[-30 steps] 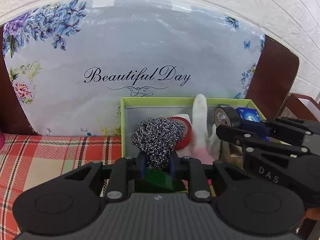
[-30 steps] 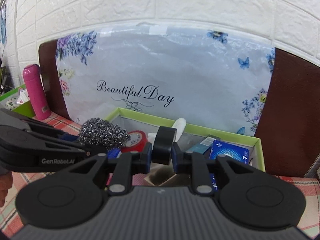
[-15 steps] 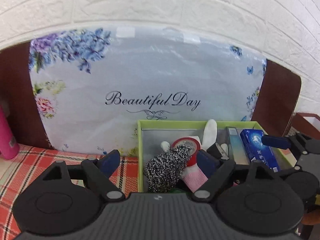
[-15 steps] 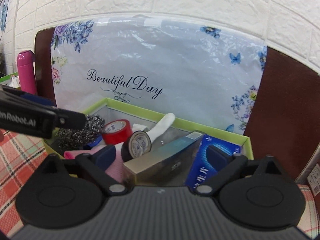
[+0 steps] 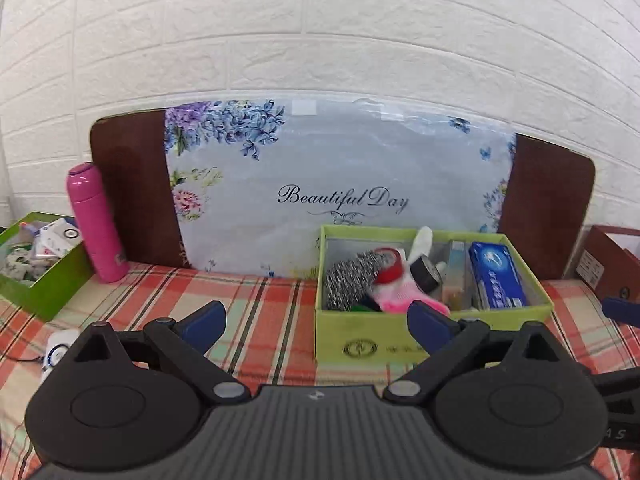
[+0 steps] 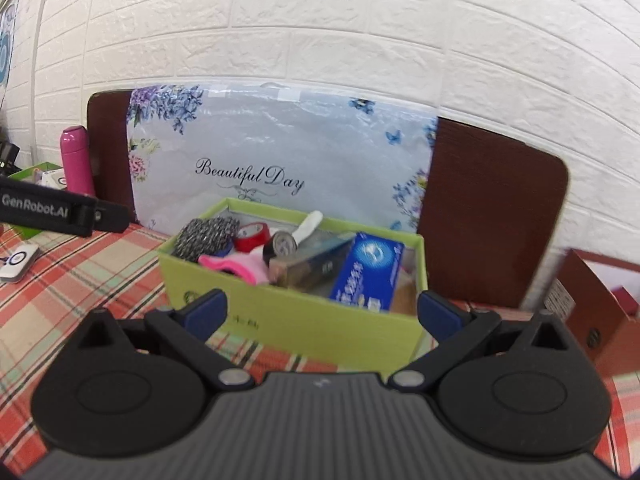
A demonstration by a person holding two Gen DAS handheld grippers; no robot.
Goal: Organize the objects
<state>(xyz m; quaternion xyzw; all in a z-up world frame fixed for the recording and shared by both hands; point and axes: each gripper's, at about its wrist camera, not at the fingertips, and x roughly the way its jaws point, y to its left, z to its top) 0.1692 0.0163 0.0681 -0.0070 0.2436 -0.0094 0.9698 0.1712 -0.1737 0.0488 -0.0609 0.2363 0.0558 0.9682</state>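
From my left wrist camera, my left gripper (image 5: 316, 316) is spread wide and has nothing in it. Its jaws have just been opening, and nothing sits between them now, only the checked tablecloth (image 5: 256, 300) and the front of the green box (image 5: 424, 336) beyond. I think the jaws are wide because the scrubber has been let go. The steel scrubber (image 5: 348, 280) lies in the left end of the box, next to the red tape roll (image 5: 390, 270) and the pink and white glove (image 5: 400, 292). The black tape roll (image 5: 426, 274) leans in the middle, and the blue toothpaste box (image 5: 496, 276) lies flat at the right end. These small things are packed close so they all fit. A pink bottle (image 5: 98, 224) stands upright far to the left, by a second green box (image 5: 44, 276) full of other bits.

From my right wrist camera, my right gripper (image 6: 322, 312) is also spread wide and empty. Its jaws have just been opening too, and nothing is between them but the box wall (image 6: 296, 320). I see the same box a little lower and nearer. The black tape roll (image 6: 280, 246) rests inside on top of a long silver box (image 6: 308, 266), beside the toothpaste box (image 6: 368, 270). I guess the roll leans there because the floor of the box is full. A brown box (image 6: 600, 300) sits off to the right. I judge this box is nearly packed.
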